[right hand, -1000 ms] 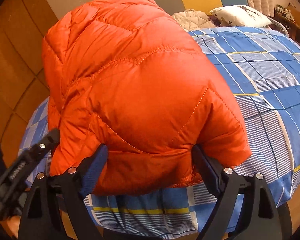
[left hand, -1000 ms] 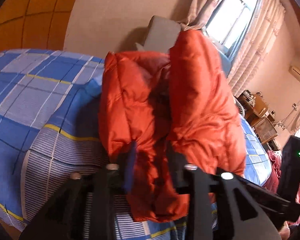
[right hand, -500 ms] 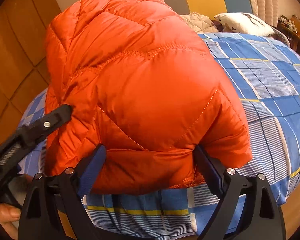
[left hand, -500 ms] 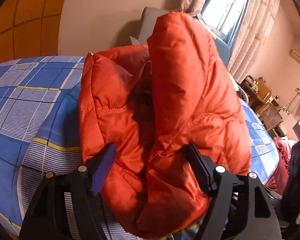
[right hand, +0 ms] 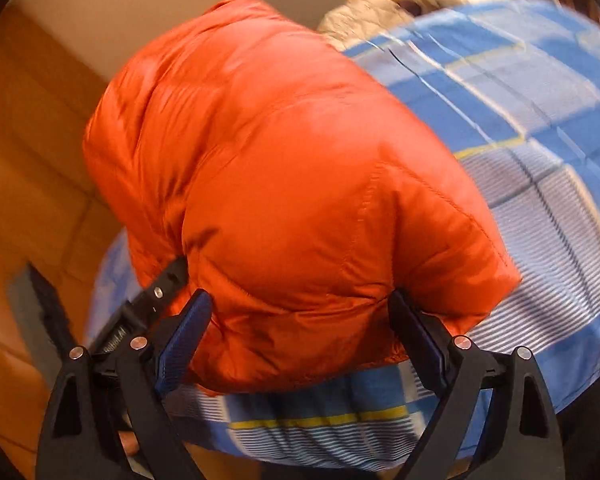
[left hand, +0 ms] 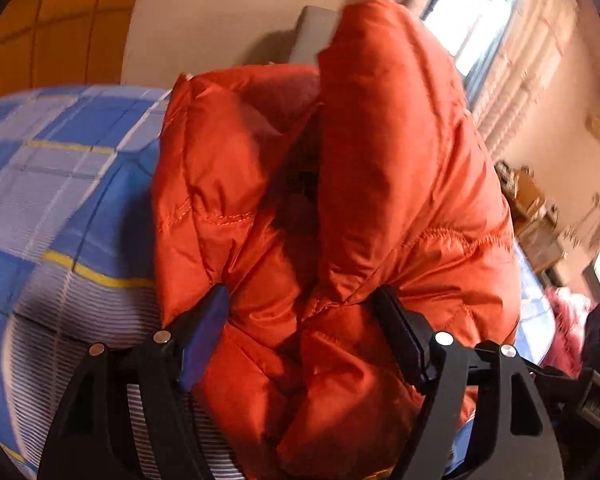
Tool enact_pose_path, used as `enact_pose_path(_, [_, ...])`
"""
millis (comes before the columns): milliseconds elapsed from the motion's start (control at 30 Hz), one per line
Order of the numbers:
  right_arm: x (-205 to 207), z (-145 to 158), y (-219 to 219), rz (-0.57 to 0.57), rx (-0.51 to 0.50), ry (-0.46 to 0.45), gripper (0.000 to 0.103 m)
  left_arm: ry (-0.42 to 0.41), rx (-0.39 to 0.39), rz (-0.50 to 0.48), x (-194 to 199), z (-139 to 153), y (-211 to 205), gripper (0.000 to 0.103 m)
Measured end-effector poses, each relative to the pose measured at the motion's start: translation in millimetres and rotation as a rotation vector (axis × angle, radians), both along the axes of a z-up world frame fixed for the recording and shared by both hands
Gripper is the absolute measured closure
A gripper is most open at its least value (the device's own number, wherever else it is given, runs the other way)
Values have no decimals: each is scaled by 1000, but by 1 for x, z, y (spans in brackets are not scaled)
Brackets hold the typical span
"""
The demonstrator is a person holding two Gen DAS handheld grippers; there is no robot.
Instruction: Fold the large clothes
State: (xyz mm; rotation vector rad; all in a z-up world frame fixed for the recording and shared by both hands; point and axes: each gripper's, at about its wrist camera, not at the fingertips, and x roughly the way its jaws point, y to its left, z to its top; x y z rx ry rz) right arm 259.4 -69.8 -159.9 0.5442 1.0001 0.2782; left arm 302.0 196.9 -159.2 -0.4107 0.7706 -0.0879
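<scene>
An orange puffer jacket (left hand: pixel 340 208) lies bundled on the bed with the blue checked cover (left hand: pixel 60 184). My left gripper (left hand: pixel 304 320) is open, its jaws wide on either side of the jacket's near folds. The jacket (right hand: pixel 300 184) fills the right wrist view as a rounded mound. My right gripper (right hand: pixel 300 328) is open too, jaws spread around the jacket's near edge. The left gripper's finger shows in the right wrist view (right hand: pixel 156 292), pressed against the jacket's left side.
The bed's near edge (right hand: pixel 320 420) runs just below the jacket. A beige quilted garment and a pillow (right hand: pixel 364 12) lie at the far end. A window with curtains (left hand: pixel 484 20), wooden furniture (left hand: pixel 532 204) and a pink cloth (left hand: pixel 568 328) stand to the right.
My left gripper opened from its hold on the jacket a second ago and now stays wide around the folds. Both views have swung, and the right gripper has moved in closer.
</scene>
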Motion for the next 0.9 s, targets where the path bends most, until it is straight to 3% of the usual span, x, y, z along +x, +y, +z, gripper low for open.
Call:
enact_pose_path(267, [-4,6,-3,-10,21,-15,13,-12,-20,42,-3,-7,0,28])
enact_pose_path(600, [-10,18,-30,-81,74,-45,13,-35,-61,6,-9,-14,15,29])
enact_pose_path(667, [-14,29,-37,-72,50,-99,13,-34,-67,-8,-8,-15,19,30])
enact_pose_path(800, [2,37,-49,-52,25,-152,10,-33,-77,-24,-2,-18,27,30])
enact_pose_path(900, [24,24,-58,-47,45,-132,10,-33,-92,-32,0,-21,33,31])
